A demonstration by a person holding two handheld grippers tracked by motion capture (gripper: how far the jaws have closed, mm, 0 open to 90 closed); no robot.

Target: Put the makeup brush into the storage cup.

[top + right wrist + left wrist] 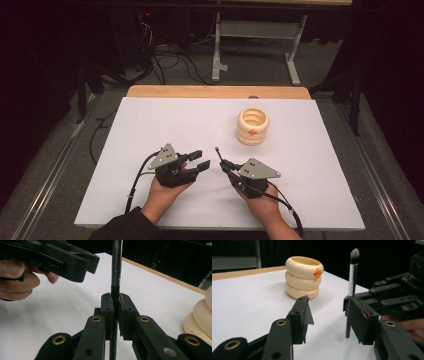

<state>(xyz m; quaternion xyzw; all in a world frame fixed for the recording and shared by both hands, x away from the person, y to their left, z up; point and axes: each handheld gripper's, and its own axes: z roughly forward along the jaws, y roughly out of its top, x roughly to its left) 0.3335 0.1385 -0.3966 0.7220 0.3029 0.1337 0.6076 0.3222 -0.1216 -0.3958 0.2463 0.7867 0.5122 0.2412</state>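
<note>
You are clamping the makeup brush [116, 267] upright in your right tool [114, 312], freeing your part-open, empty left tool [329, 315], probably for dropping it into the cream holder [252, 126].

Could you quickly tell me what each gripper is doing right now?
Left gripper: open, holding nothing.
Right gripper: closed on the makeup brush.

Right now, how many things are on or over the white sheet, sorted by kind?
Makeup brush, upright in the right gripper: 1
Cream ringed holder with an orange mark: 1
Handheld grippers, counting the left gripper with its jaws apart: 2
Total: 4
</note>
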